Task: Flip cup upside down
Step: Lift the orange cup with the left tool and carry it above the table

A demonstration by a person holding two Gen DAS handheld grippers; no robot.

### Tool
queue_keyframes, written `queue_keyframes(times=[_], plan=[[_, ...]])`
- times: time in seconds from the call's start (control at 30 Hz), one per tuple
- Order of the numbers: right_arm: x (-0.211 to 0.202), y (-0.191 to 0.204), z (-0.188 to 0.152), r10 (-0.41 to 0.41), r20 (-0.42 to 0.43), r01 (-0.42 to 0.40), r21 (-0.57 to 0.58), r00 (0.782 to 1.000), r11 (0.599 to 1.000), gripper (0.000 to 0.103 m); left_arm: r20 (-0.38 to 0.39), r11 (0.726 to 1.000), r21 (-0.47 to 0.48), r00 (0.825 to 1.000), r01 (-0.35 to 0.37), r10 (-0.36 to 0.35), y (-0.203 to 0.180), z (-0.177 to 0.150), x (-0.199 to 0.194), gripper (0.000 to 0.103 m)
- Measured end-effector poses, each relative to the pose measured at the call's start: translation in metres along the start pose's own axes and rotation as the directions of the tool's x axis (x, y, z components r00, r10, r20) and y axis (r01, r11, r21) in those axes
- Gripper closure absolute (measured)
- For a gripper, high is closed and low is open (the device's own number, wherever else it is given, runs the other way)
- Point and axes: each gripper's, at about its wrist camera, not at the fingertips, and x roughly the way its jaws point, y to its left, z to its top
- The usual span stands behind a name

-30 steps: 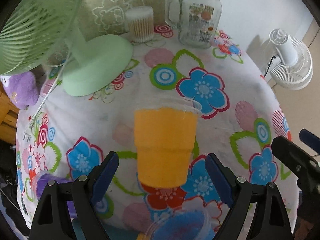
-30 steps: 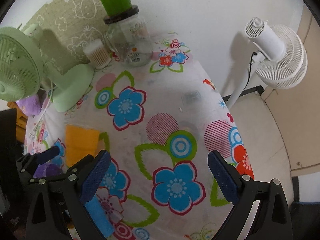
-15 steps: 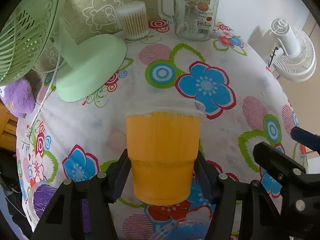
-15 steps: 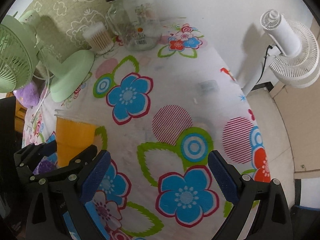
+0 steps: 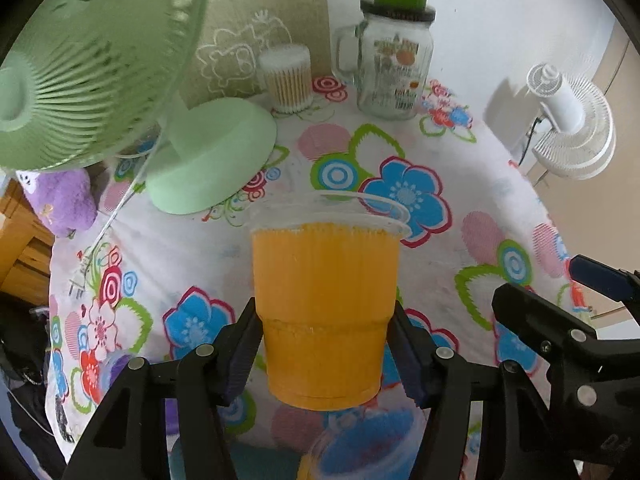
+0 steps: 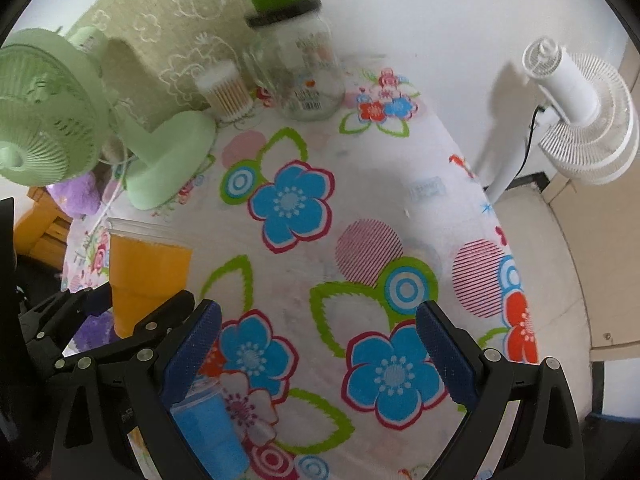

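An orange plastic cup (image 5: 324, 304) with a clear rim stands upright, mouth up, and is lifted above the flowered tablecloth. My left gripper (image 5: 325, 354) is shut on its lower part, one blue pad on each side. The cup also shows at the left of the right wrist view (image 6: 144, 276), held by the left gripper (image 6: 132, 312). My right gripper (image 6: 318, 354) is open and empty over the cloth, to the right of the cup; its black fingers (image 5: 560, 340) show in the left wrist view.
A green desk fan (image 5: 100, 64) stands at the back left, a cotton-swab tub (image 5: 286, 78) and a glass jar (image 5: 394, 68) with a green cup on its lid at the back. A blue cup (image 6: 208, 424) and a purple cup (image 5: 116, 368) sit near the front. A white floor fan (image 6: 576, 108) stands beyond the right edge.
My left gripper closed on the orange cup and lifted it off the cloth. The right gripper stayed open and shifted only slightly.
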Motion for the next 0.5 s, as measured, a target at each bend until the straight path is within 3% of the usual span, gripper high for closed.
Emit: queue_keyframes(times=[0.27, 0.5], plan=[[-0.049, 0.025, -0.011, 0.016, 0.046, -0.014, -0.039, 0.999, 0.999, 0.004, 0.074, 1.0, -0.001, 0.997, 0.013, -0.013, 0.008, -0.015, -0.057, 0.04], [-0.079, 0.048, -0.036, 0.063, 0.039, -0.06, -0.083, 0.997, 0.995, 0.004, 0.091, 1.0, -0.026, 0.996, 0.004, -0.002, 0.019, -0.051, -0.093, 0.04]])
